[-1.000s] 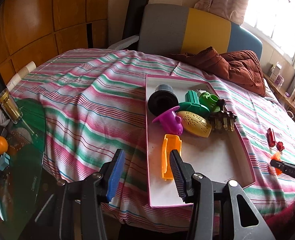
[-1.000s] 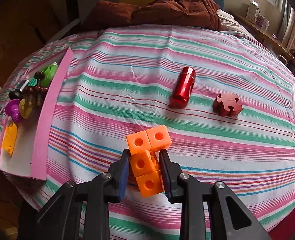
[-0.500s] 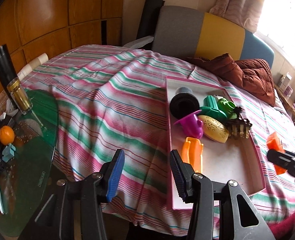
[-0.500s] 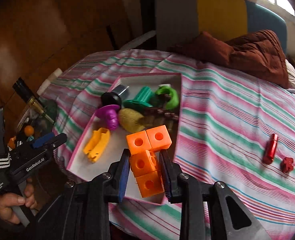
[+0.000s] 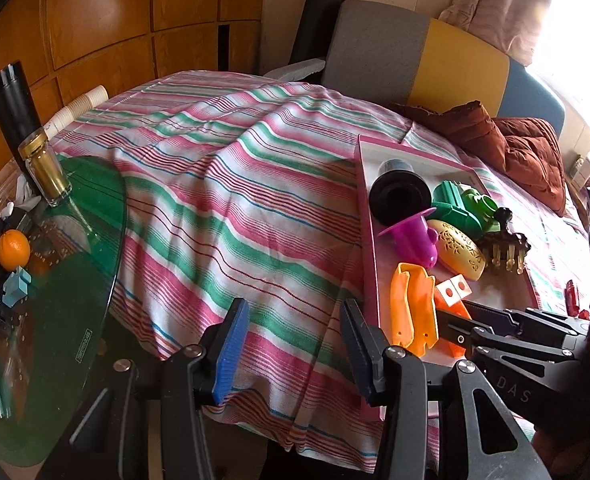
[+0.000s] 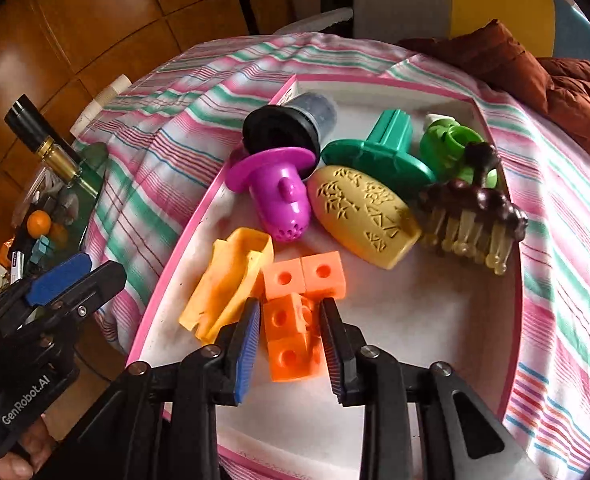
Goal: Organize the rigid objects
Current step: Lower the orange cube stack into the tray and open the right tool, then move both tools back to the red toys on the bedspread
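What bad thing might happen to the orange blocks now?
1. The orange blocks sit between the right gripper's fingers, right beside the yellow scoop. Setting them down could bump it or land on it.
2. The pink tray's near end seems close to the table edge, so a hard push might tip it.
3. The left gripper hangs open nearby and could get in the way.

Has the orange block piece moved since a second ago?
Yes. The orange block piece left the striped cloth beside the red tube and now sits in the pink tray, between the right tongs.
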`<state>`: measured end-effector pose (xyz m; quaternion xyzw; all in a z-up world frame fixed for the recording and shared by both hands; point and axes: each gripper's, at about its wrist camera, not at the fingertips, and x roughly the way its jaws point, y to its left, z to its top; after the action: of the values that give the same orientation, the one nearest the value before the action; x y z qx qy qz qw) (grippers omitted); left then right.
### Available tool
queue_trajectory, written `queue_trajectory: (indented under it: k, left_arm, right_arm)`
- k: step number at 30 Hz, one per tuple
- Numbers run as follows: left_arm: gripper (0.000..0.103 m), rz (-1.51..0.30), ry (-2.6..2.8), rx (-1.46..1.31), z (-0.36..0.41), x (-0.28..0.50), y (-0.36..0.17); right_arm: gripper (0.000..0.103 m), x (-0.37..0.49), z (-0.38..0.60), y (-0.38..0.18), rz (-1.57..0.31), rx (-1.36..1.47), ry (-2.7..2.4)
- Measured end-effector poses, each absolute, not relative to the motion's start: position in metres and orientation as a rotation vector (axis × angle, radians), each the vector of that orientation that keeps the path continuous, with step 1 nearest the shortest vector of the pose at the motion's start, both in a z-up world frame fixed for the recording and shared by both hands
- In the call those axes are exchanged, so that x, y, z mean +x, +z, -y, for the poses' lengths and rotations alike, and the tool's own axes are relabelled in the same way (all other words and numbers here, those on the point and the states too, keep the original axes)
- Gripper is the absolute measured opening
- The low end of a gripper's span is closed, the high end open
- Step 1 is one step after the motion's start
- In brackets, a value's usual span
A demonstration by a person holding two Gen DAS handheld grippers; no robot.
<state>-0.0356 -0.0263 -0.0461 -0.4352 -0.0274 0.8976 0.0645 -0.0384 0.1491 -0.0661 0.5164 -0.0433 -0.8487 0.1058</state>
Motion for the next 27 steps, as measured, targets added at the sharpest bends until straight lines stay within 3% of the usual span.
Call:
queue_trajectory:
  k: [7, 20, 27]
  left_arm:
    - [0.052, 0.075, 2.730, -1.290, 0.026, -0.032, -0.040]
    - [0.055, -0.015, 2.742, -1.215, 0.015, -0.018, -0.020]
    - [0.062, -0.056, 2.717, -1.187, 0.002, -0.011, -0.012]
  right_arm:
    - [0.037, -0.026, -0.153, -0.057, 0.140, 1.478, -2.514]
    - [0.038, 0.003, -0.174, -0.012, 0.110, 1.258, -2.662]
    - [0.038, 0.014, -0.210, 0.006, 0.128, 1.212, -2.769]
